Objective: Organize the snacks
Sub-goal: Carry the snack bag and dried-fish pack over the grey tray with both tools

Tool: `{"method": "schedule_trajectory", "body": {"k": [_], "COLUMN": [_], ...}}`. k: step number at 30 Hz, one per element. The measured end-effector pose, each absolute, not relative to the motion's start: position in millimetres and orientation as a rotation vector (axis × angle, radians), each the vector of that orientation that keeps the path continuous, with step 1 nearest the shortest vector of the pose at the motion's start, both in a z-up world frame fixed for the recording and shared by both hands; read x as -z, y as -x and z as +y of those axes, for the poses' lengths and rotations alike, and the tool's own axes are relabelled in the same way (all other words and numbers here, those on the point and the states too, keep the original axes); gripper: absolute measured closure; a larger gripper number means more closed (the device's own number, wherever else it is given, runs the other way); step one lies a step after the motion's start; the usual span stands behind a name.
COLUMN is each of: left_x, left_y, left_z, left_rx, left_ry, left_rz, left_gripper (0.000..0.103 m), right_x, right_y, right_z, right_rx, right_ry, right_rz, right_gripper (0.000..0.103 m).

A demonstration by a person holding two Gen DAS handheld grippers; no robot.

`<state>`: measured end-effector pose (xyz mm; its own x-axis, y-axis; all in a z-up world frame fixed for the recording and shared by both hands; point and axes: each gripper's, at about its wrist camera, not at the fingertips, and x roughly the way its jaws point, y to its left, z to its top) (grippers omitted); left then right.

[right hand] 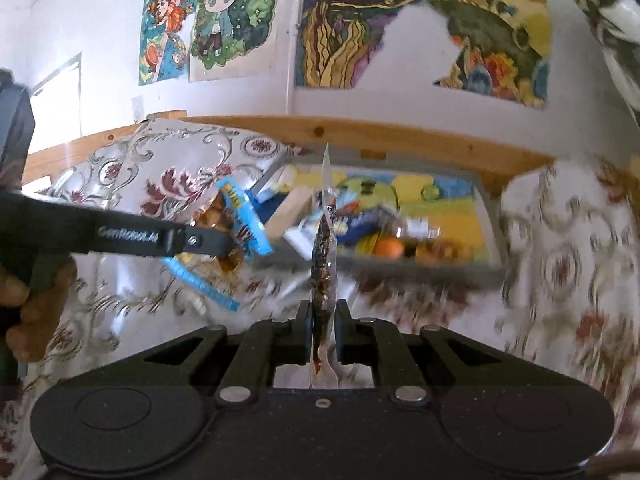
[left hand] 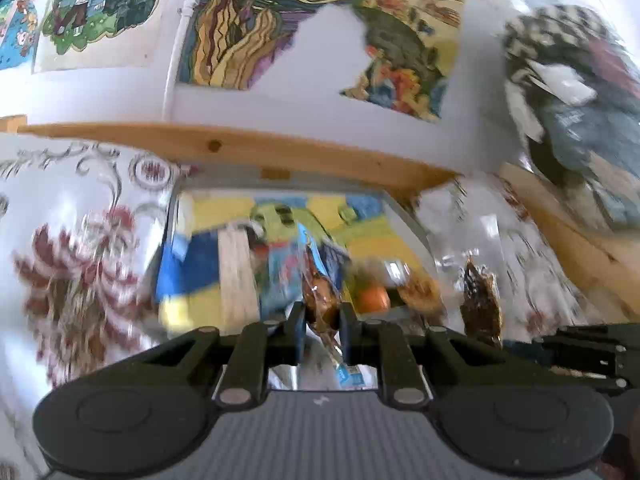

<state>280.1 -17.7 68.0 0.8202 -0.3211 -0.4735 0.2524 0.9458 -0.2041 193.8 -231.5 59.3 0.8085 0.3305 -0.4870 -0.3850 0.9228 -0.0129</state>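
Both grippers are clamped on packets, left gripper pinching the blue-edged snack pack, right gripper the dark snack pouch, so I'd carry them level over the tray before letting go.

Bright daylight washes my views; the glossy floral tablecloth throws white glare. Motion blur smears the snack tray and cloth, and my fisheye bends the wooden rail, corners black
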Motion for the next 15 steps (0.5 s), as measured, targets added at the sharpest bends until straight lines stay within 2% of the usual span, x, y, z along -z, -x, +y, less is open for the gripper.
{"method": "schedule_trajectory", "body": {"k": [9,15], "left_x": [-72,-66], "left_y": [-373,-402], "left_z": [-21,-16], "left_rx": [0.224,0.179], "left_ry": [0.106,0.103], "left_rz": [0.587,0.622], "left_gripper": [0.085,0.085], "right_x": [-98,-96], "right_y": [-318,-374], "right_z": [-222,-211], "right_rx": [-0.351,-0.302], "right_ry": [0.033,-0.013], "right_rz": [0.571,0.601], "right_gripper": [0.092,0.092]}}
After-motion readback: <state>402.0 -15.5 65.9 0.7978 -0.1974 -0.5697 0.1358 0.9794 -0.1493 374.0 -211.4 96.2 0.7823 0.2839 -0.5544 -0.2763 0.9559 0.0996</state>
